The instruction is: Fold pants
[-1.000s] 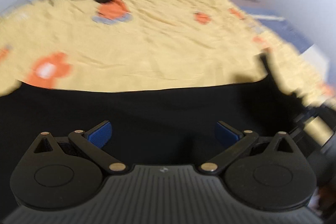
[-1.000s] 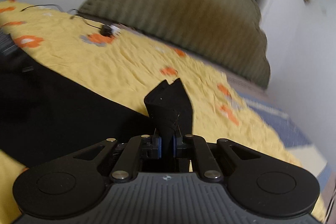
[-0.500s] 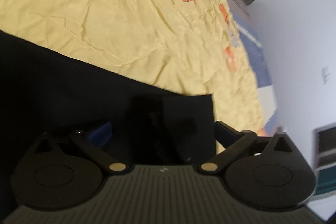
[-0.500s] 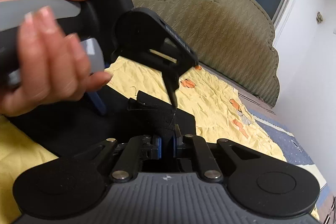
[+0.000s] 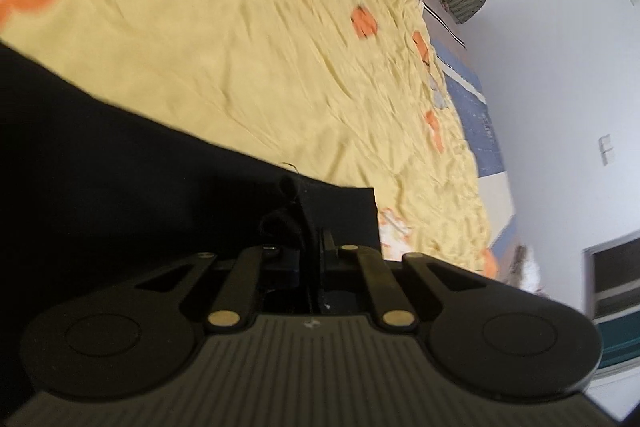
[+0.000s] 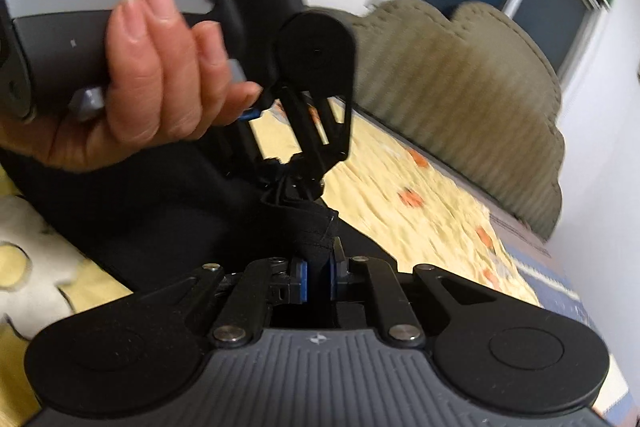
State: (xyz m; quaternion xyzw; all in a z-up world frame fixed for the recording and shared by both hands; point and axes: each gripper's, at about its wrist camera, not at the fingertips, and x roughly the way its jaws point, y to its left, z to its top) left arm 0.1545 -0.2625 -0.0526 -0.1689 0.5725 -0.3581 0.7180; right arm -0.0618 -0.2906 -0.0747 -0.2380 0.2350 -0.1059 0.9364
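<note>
Fingers of the left gripper (image 5: 311,247) have just closed on the pants (image 5: 120,163). Right gripper (image 6: 316,277) fingers clamp the same hem above the bed (image 5: 260,39).

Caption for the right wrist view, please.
Both tongs, right and left, pinch the black pants over a yellow bedspread.

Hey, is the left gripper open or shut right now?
Shut. The left gripper has just been closing, and its jaws now pinch a bunched edge of the black pants.
</note>
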